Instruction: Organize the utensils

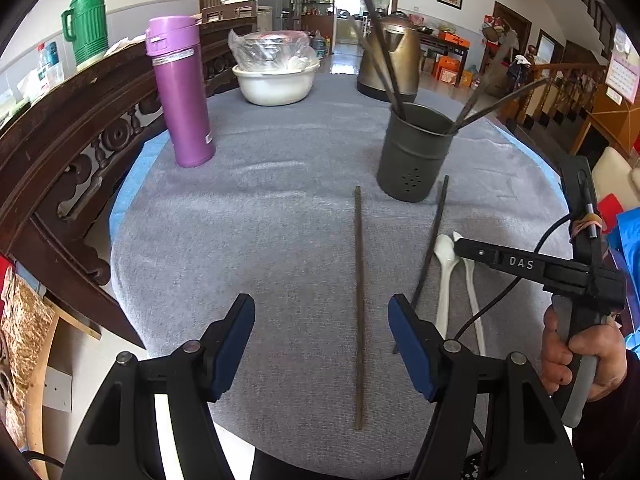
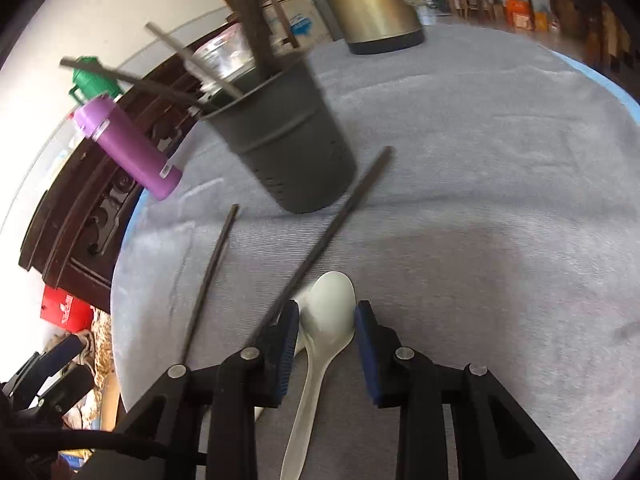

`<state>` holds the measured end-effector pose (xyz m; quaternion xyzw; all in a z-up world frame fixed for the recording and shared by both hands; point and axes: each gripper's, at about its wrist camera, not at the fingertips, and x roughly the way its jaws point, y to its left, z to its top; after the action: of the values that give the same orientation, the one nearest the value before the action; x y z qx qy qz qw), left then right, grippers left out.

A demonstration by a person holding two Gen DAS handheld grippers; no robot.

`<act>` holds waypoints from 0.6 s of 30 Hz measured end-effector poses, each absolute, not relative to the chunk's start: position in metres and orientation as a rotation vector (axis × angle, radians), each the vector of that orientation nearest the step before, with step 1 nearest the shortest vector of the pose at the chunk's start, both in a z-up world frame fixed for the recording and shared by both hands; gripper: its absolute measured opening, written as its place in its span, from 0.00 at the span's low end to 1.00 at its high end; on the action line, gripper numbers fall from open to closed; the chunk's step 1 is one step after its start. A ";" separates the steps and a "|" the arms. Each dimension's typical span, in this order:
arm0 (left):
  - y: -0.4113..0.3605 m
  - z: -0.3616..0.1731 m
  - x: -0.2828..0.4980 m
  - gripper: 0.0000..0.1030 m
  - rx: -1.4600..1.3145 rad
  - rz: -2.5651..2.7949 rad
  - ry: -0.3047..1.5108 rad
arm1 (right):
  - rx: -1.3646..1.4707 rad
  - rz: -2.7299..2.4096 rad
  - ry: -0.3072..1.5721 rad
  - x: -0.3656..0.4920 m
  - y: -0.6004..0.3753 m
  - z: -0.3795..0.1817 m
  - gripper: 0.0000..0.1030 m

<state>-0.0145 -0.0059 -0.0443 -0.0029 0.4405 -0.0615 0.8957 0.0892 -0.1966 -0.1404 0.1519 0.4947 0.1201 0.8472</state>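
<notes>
Right gripper bottom centre of the right wrist view, jaws part open, straddling the bowl of a white spoon. Nothing clamped yet, gaps visible on both sides. Spoon's long axis runs down-frame along the fingers, handle passing under the claw toward the bottom edge. A second spoon lies just beside it (clearer in the left wrist view, lower right).

Left gripper bottom centre of its view, wide open, empty, above the near end of a loose chopstick lying straight up-frame. Another chopstick runs diagonally, touching or nearly touching the right claw's left finger, so likely to get nudged on closing.

Utensil holder sits mid-frame beyond, already holding several sticks. Right hand is nearer the spoon; cloth to its right is open.
</notes>
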 end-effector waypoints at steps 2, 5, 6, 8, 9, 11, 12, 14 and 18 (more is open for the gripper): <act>-0.015 -0.042 -0.012 0.68 0.009 -0.159 0.916 | 0.358 0.220 1.037 0.084 -0.217 -0.140 0.30; -0.033 -0.041 -0.001 0.68 0.012 -0.261 0.946 | 0.367 0.147 1.023 0.076 -0.242 -0.137 0.30; -0.038 -0.042 0.003 0.68 0.011 -0.292 0.961 | 0.360 0.123 1.027 0.074 -0.249 -0.137 0.30; -0.052 -0.045 0.016 0.68 -0.002 -0.379 1.008 | 0.384 0.098 1.033 0.071 -0.264 -0.139 0.30; -0.060 -0.047 0.025 0.68 -0.019 -0.450 1.043 | 0.401 0.094 1.034 0.069 -0.269 -0.139 0.30; -0.073 -0.053 0.036 0.67 -0.019 -0.517 1.090 | 0.423 0.079 1.036 0.066 -0.280 -0.139 0.30; -0.081 -0.057 0.042 0.66 -0.004 -0.530 1.115 | 0.429 0.077 1.036 0.065 -0.283 -0.140 0.30; -0.094 -0.064 0.052 0.63 0.014 -0.574 1.155 | 0.454 0.082 1.034 0.063 -0.292 -0.141 0.30; -0.112 -0.083 0.071 0.53 0.054 -0.559 1.243 | 0.472 0.090 1.030 0.062 -0.302 -0.142 0.31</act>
<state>0.0714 -0.1117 -0.0832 0.0249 0.5745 -0.2582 0.7763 0.0623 -0.3015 -0.1418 0.2235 0.4875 0.0425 0.8429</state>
